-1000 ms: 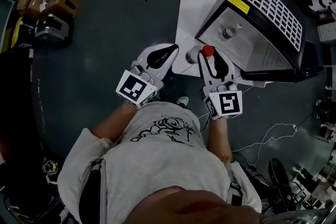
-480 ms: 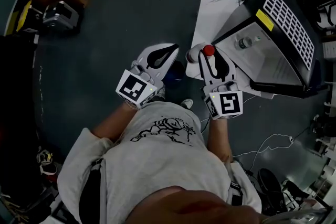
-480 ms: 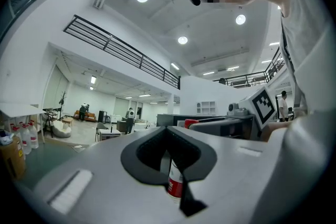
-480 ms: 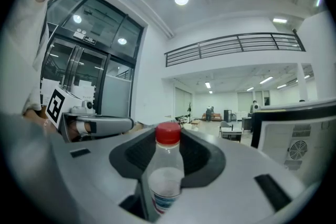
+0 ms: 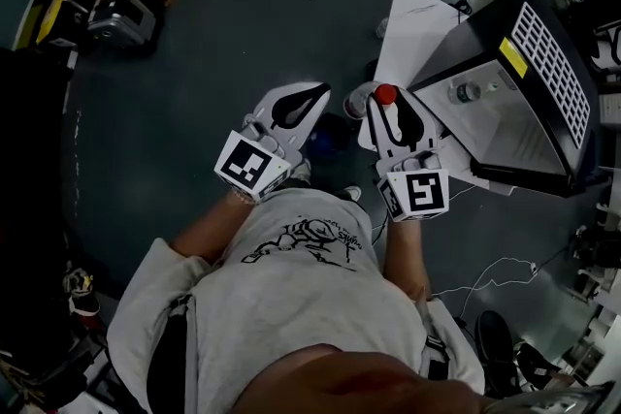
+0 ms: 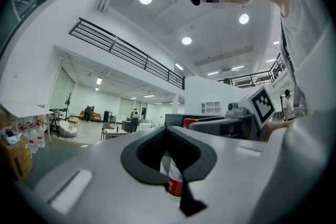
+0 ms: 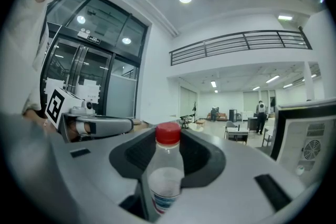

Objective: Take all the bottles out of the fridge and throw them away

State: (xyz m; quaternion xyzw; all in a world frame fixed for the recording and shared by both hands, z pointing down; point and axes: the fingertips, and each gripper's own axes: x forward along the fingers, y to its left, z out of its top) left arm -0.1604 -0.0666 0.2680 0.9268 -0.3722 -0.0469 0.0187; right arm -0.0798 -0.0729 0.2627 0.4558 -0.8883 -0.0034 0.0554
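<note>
- The fingers (image 7: 79, 176) of the right gripper (image 5: 391, 111) are clenched on a clear bottle with a red cap (image 7: 167, 165). It stands upright between them with the cap above the pads, so I think it was taken by the body and will not slip out.
- The fingers (image 6: 105, 181) of the left gripper (image 5: 309, 97) are also closed on a bottle. In the left gripper view a bottle with a red label (image 6: 175, 181) sits in the hollow of the pads and seems to hang downward.
- Both grippers point level in front of the person's chest, side by side and near each other. This looks like a carrying posture, one bottle in each hand.
- The fridge (image 5: 543, 63) is to the person's right with its inside open to view, and one more small bottle (image 5: 467, 93) lies in it.
- From where I stand, the dark floor (image 5: 243, 15) shows no bin. The person must find one and then come back for the last bottle.
</note>
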